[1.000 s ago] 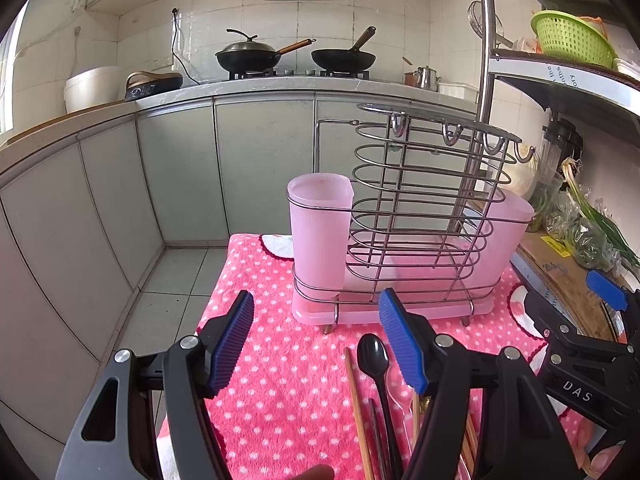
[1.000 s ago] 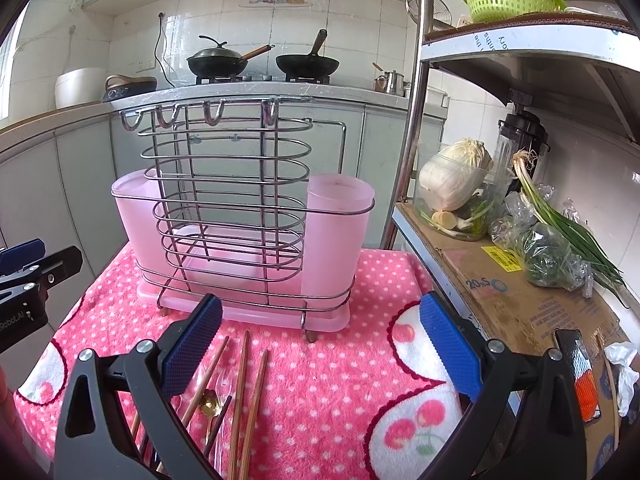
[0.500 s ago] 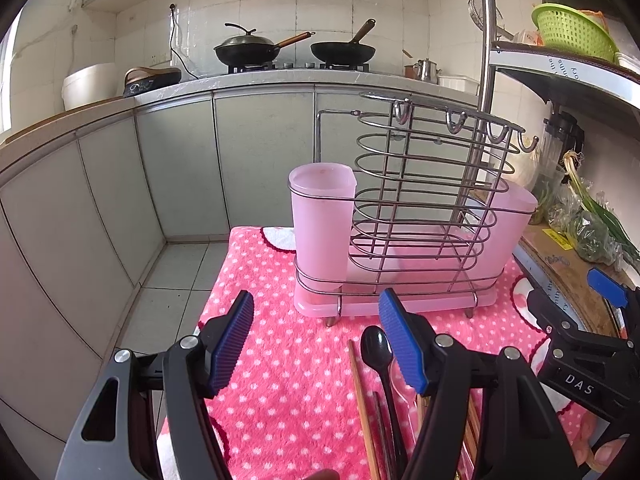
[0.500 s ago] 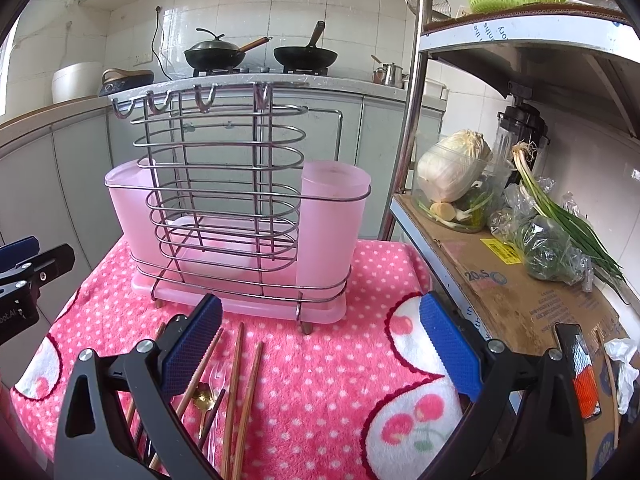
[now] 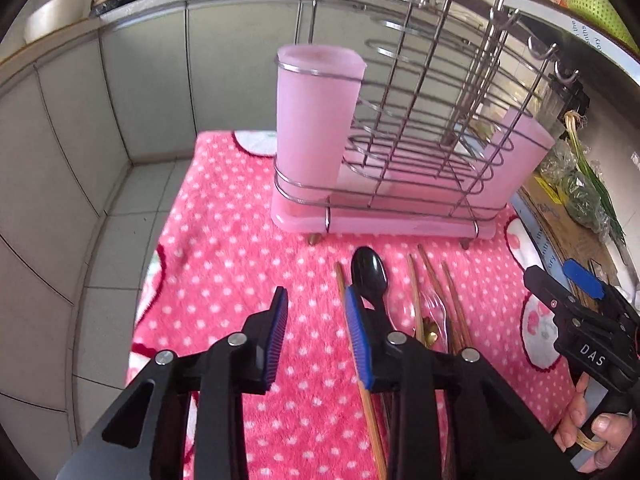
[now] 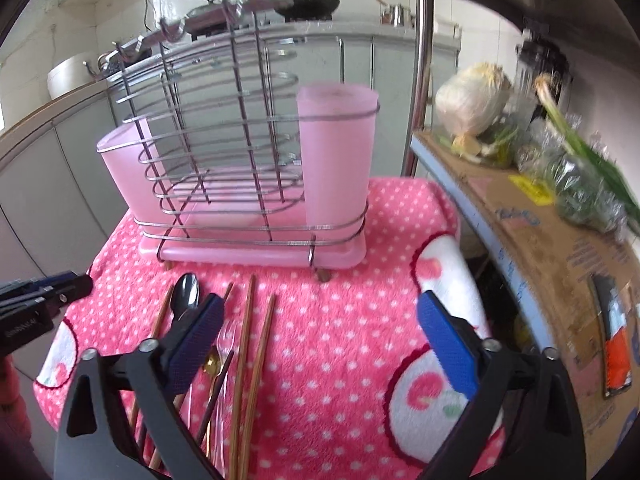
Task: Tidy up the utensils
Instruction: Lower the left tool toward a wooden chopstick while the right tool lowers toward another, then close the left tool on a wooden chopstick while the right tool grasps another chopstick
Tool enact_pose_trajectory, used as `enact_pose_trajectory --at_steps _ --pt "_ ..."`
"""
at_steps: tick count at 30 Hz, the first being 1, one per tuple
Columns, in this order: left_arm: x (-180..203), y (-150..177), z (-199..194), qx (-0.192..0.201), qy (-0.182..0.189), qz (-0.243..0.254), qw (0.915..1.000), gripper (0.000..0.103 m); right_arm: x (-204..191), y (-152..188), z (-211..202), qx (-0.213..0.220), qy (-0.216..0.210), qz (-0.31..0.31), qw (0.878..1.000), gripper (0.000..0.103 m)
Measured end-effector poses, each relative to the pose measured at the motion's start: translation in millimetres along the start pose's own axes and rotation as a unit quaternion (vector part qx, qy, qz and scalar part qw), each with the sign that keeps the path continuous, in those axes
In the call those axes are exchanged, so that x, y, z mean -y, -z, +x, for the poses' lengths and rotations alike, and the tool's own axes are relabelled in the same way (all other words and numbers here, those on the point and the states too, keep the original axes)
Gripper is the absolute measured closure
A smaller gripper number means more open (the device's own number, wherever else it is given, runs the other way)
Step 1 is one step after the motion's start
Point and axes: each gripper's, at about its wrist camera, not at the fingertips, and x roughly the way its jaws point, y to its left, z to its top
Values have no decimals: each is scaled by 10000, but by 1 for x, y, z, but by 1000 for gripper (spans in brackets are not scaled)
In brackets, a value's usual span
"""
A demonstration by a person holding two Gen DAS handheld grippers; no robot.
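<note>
A wire utensil rack (image 5: 420, 132) with two pink cups (image 5: 316, 112) stands on a pink dotted towel (image 5: 224, 280); it also shows in the right wrist view (image 6: 240, 168). In front of it lie a black spoon (image 5: 368, 274), several wooden chopsticks (image 6: 248, 340), a clear fork and a gold utensil (image 6: 211, 362). My left gripper (image 5: 316, 336) is open and empty, hovering over the towel just left of the spoon. My right gripper (image 6: 320, 344) is wide open and empty above the chopsticks and towel.
A shelf at the right holds cardboard (image 6: 560, 240), cabbage (image 6: 472, 100) and bagged greens (image 6: 580, 184). Grey cabinets and a tiled floor (image 5: 104, 248) lie to the left. Pans sit on the stove at the back (image 6: 312, 2).
Both grippers have tilted downward and moved closer to the utensils on the towel. The left gripper's jaws have narrowed somewhat. Nothing has been picked up.
</note>
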Motion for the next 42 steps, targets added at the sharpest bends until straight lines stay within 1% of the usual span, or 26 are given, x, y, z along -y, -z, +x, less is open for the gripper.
enact_pose_trajectory --at_steps 2,4,6,7,9,13,17,22,25,29,32,37,41,42 --pt "1 -1 13 -274 82 39 9996 76 7 2 8 -245 -178 196 9994 27" --pt "7 -1 24 -423 86 137 9990 76 12 4 15 -475 -380 373 9975 40" --pt "13 0 32 -518 132 186 9984 76 16 5 20 -628 -525 493 9954 45" --pt "17 0 35 -554 109 213 9982 76 17 6 22 -691 -578 534 9945 49" --pt "22 -1 46 -655 31 263 9975 76 19 7 25 -772 -617 584 9934 53" --pt "25 -1 67 -890 -105 322 9955 86 19 8 27 -818 -637 558 9931 53" --pt "26 -2 82 -1036 -47 270 9942 87 19 7 33 -897 -673 537 9922 53" --pt "35 -2 92 -1148 -81 395 9926 87 18 7 40 -1003 -696 500 9913 53" --pt "45 -2 101 -1128 -178 481 9923 87 17 7 42 -1012 -679 461 9915 53" --pt "49 -3 103 -1121 -208 515 9921 88 16 7 45 -1058 -667 457 9911 53" --pt "48 -4 102 -1088 -218 482 9927 94 15 7 46 -1089 -658 443 9909 53" --pt "37 -7 98 -1044 -78 384 9938 96 13 5 49 -1144 -697 442 9900 53" --pt "19 -8 90 -1008 107 182 9947 98 19 0 56 -1288 -901 650 9854 53" --pt "15 -10 88 -986 137 134 9949 98 21 -3 58 -1339 -956 702 9839 59"
